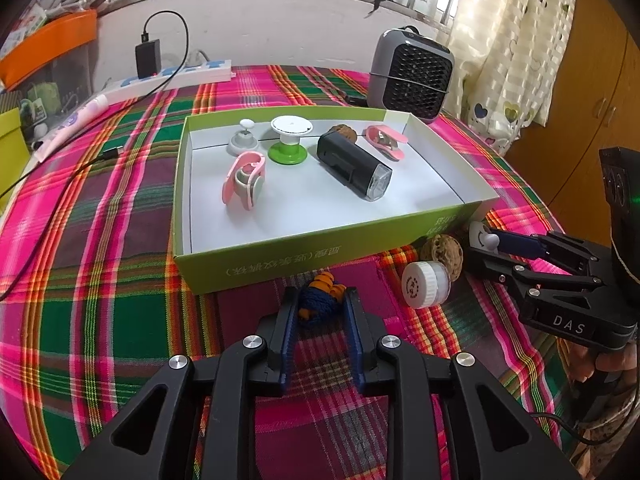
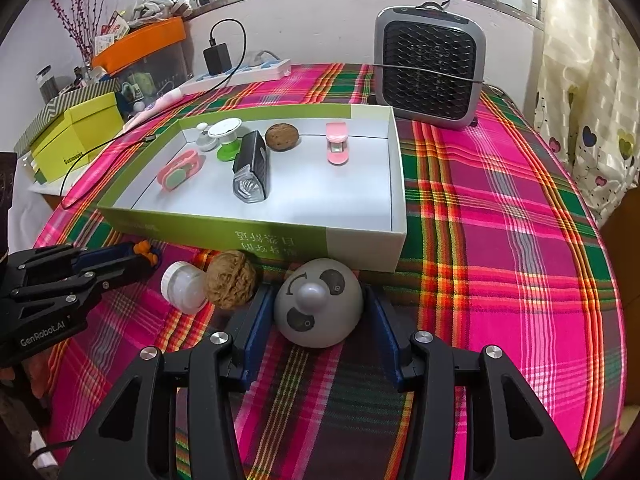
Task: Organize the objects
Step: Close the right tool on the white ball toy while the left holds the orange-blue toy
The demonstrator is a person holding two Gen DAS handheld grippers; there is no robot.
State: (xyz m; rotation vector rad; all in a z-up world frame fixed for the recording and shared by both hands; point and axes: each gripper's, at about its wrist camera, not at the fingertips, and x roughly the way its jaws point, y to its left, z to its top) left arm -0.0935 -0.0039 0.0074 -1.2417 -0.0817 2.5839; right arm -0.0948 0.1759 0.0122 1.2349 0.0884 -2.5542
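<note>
Here the left gripper point(image 1: 320, 304) holds a small knitted toy point(image 1: 321, 295) between its closed jaws, just near the green box point(image 1: 280, 260). The right gripper point(image 2: 318, 312) has its jaws open around a grey dome point(image 2: 319, 302), not touching it. A walnut point(image 2: 231, 279) and a white cap point(image 2: 182, 286) lie between them on the checked cloth point(image 2: 500, 240).

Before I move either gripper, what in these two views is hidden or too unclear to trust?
- Left wrist view: the knitted toy between the left gripper fingers; contact is unclear, and its near side is hidden by the fingers.
- Right wrist view: the grey dome within the right gripper; gaps show, and its underside is hidden.
- Both views: green box front print is too small to read.
- Right wrist view: the white cap is partly covered by the walnut.
</note>
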